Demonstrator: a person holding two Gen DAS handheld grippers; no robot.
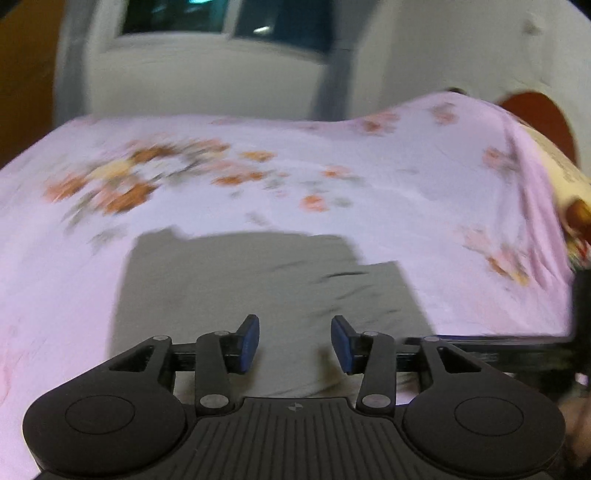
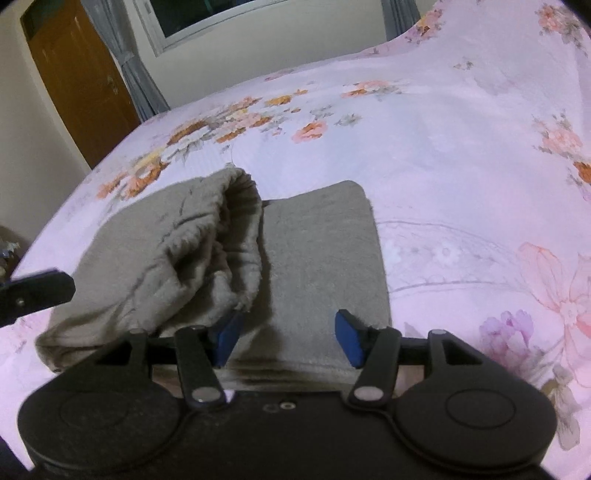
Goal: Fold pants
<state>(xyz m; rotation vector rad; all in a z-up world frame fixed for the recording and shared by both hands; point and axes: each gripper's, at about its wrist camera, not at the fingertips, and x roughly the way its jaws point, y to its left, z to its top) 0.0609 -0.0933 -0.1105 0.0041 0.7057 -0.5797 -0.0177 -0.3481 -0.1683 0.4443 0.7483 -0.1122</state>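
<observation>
On the floral bedsheet (image 2: 443, 155), grey pants (image 2: 317, 251)

One pants (image 2: 229, 258), one bedsheet (image 2: 443, 147), two hand-held grippers, one door (image 2: 74, 81).

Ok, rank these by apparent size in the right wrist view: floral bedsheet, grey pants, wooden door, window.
1. floral bedsheet
2. grey pants
3. wooden door
4. window, cropped by the frame, so unsure.
</observation>
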